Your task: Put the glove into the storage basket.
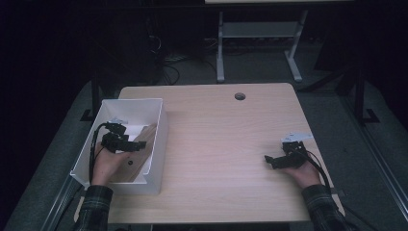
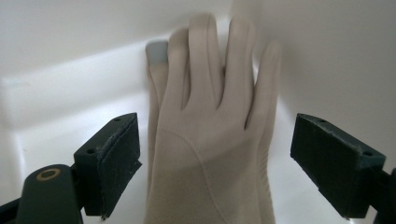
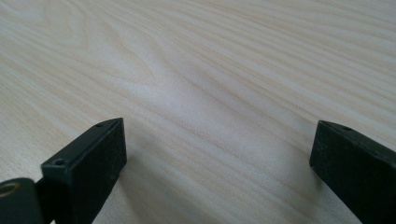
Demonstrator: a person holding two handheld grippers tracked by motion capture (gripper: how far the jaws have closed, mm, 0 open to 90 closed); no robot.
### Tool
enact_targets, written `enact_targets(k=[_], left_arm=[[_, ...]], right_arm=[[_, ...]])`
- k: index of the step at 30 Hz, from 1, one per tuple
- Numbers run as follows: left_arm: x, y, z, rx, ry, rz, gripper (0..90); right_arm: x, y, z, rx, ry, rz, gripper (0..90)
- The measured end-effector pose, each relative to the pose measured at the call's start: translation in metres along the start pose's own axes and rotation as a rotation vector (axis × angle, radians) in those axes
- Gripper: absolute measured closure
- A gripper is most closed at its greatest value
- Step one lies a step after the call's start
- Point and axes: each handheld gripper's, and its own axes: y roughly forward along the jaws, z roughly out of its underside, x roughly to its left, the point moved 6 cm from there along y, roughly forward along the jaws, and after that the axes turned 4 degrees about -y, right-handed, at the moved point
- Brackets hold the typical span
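The beige glove (image 2: 210, 140) was laid in the white bin (image 1: 159, 139) at the worktop's (image 1: 226, 144) left edge; left claw (image 2: 215, 163) spread wide, released. Right claw (image 3: 219, 158) open, empty. Placement judged done.

Wooden table (image 1: 216, 144): light wood grain, rounded corners, round cable hole (image 1: 239, 96) near far edge, centre. Grey carpeted floor (image 1: 269, 72) beyond and at both sides. White metal frame (image 1: 260, 43) with two legs and crossbar standing on floor behind table. Dark cables (image 1: 168, 65) lying on floor at far left, beside frame. Background dark, details unreadable
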Motion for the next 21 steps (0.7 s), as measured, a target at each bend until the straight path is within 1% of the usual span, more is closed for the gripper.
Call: enact_targets(k=[1,2,3,4,5,7,9,10,11,14,15,16,18,19,20,21], left_arm=[[-0.001,-0.006,-0.005,-0.008,0.004,0.007,15.0],[-0.001,-0.006,-0.005,-0.008,0.004,0.007,14.6],[-0.002,-0.010,-0.009,-0.017,0.010,0.010,14.6],[-0.003,-0.014,-0.013,-0.019,0.005,0.019,13.9],[-0.003,-0.014,-0.013,-0.019,0.005,0.019,13.9],[-0.005,-0.021,-0.021,-0.030,0.014,0.018,13.9],[-0.009,-0.031,-0.031,-0.051,0.020,0.032,13.9],[-0.009,-0.031,-0.031,-0.051,0.020,0.032,13.9],[-0.011,-0.034,-0.034,-0.059,0.022,0.038,13.9],[-0.021,-0.045,-0.046,-0.075,0.037,0.061,13.8],[-0.021,-0.045,-0.046,-0.075,0.037,0.061,13.9],[-0.025,-0.048,-0.051,-0.084,0.045,0.067,13.9],[-0.030,-0.052,-0.056,-0.091,0.047,0.083,13.8],[-0.040,-0.057,-0.062,-0.106,0.057,0.103,13.8],[-0.040,-0.057,-0.062,-0.106,0.057,0.103,13.8],[-0.043,-0.058,-0.064,-0.110,0.060,0.111,13.8]], right_arm=[[0.000,0.000,0.000,0.000,0.000,0.000,3.3],[0.000,0.000,0.000,0.000,0.000,0.000,3.3],[0.000,0.000,0.000,0.000,0.000,0.000,3.3],[0.000,0.000,0.000,0.000,-0.001,0.000,3.3],[0.000,0.000,0.000,0.000,-0.001,0.000,3.3],[0.000,0.000,0.000,0.000,0.000,0.000,3.3],[0.000,0.000,0.000,0.000,0.000,0.000,3.3],[0.000,0.000,0.000,0.000,0.000,0.000,3.3],[0.000,0.000,0.000,0.000,0.000,0.000,3.3],[0.000,0.000,0.000,0.000,0.000,0.000,3.3],[0.000,0.000,0.000,0.000,0.000,0.000,3.3],[0.000,0.000,0.000,0.000,0.000,0.000,3.3],[0.000,0.000,0.000,0.000,0.000,0.000,3.3],[0.000,0.000,0.000,0.000,0.000,0.000,3.3],[0.000,0.000,0.000,0.000,0.000,0.000,3.3],[0.000,0.000,0.000,0.000,0.000,0.000,3.3]])
